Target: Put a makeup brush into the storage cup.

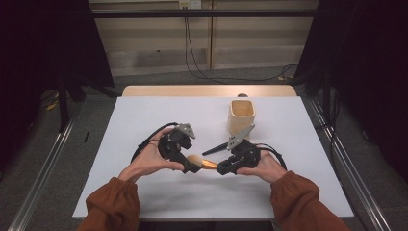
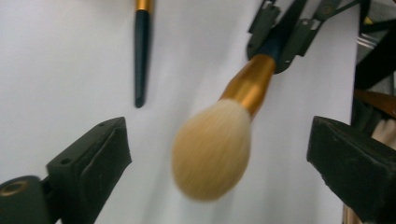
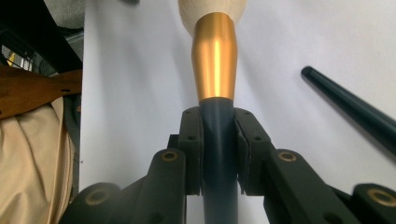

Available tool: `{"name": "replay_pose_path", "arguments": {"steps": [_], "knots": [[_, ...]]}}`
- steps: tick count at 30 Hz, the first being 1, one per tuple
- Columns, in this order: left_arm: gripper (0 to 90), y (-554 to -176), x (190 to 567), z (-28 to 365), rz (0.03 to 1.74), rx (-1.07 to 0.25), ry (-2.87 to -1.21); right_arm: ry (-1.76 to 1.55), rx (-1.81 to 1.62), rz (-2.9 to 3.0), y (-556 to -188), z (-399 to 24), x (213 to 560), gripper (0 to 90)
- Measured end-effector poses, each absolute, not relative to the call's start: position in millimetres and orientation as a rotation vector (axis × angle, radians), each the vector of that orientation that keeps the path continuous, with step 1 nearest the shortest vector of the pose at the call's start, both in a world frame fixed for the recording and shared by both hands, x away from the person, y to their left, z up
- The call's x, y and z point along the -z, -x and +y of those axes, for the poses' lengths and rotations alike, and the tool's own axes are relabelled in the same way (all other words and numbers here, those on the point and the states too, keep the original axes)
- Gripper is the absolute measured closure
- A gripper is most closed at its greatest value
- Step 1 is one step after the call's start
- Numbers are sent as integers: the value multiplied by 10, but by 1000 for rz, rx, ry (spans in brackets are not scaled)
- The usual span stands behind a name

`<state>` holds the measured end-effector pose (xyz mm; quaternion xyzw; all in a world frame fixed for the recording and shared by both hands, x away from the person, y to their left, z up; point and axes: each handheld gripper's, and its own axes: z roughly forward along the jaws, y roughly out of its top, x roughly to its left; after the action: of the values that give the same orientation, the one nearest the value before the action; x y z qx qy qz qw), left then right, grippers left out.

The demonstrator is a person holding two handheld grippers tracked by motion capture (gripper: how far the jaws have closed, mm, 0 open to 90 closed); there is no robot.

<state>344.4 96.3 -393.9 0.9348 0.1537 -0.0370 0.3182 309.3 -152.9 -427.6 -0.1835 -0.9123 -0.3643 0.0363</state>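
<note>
I'm gripping the brush [image 3: 218, 140] handle tight in my right fingers [image 1: 225, 167] above the bench [image 1: 144, 120], my left fingers [image 1: 192, 166] standing wide around its bristles, so next probably dropping it into the cup [image 1: 241, 115].

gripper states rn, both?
Left gripper: open, holding nothing; the makeup brush head sits between its jaws, untouched.
Right gripper: shut on the brush's dark handle.

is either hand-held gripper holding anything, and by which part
The right hand-held gripper clamps the makeup brush by its dark handle, just below the gold collar. The left hand-held gripper holds nothing.
</note>
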Motion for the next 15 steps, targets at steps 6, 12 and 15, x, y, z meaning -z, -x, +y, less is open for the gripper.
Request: {"name": "replay_pose_path", "arguments": {"steps": [6, 12, 15], "knots": [[36, -3453, 4010, 1074, 464, 118, -2402, 639, 1155, -2776, -3078, -1630, 4310, 756], [36, -3420, 4043, 1175, 479, 103, -2329, 739, 1191, -2760, -3065, -1737, 4359, 756], [37, -3391, 4049, 1228, 506, 60, -2295, 761, 1231, -2746, -3048, -1776, 4370, 756]]}}
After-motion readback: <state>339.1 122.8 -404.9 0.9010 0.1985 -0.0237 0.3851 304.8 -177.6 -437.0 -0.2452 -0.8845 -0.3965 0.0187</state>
